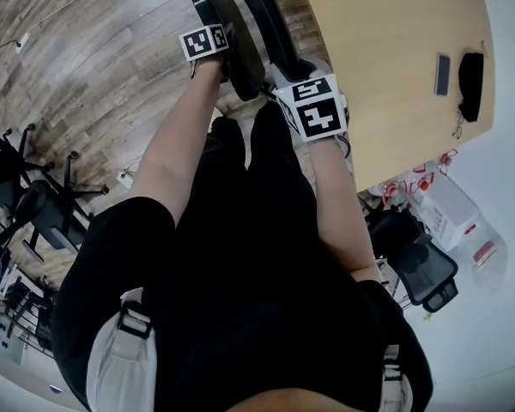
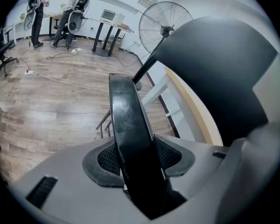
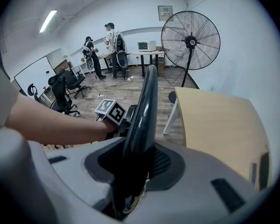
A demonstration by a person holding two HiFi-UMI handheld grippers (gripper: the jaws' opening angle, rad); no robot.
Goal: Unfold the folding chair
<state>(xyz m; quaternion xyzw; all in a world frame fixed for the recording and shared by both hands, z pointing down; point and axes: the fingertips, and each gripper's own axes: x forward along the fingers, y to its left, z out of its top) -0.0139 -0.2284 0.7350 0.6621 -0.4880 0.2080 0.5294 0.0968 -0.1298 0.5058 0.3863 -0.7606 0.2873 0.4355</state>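
Brown plank flooring [image 1: 94,75] lies all around me in a white-walled workroom.

My left gripper [image 2: 139,158] is clenched on the thick rounded edge of the black folding chair [image 2: 126,115]. Both meshed pads press this panel, one from each side. My right gripper [image 3: 139,164] is clamped in the same way on a thinner, glossy black edge of the same chair. The chair stands on the floor just in front of my legs, and the two parts that I hold are near each other.

Each gripper carries one white cube with black square markers [image 1: 313,106], so there are two cubes in all. These markers are block patterns, not letters.

Just beside the chair, on my right, is one light wooden table with white legs [image 3: 219,120]. In the head view it carries two things: one dark flat rectangle [image 1: 443,74] and one black object [image 1: 470,84] that I cannot identify.

Behind the table stands one big black pedestal fan [image 3: 190,41]. Farther back I count one white microwave oven [image 3: 146,45] on a desk and two standing people, one [image 3: 90,55] beside the other [image 3: 113,43]. Nearer to me on that side are two black office chairs [image 3: 65,90].

One small framed sign [image 3: 165,12] hangs high on the wall, but its print is too small to read.
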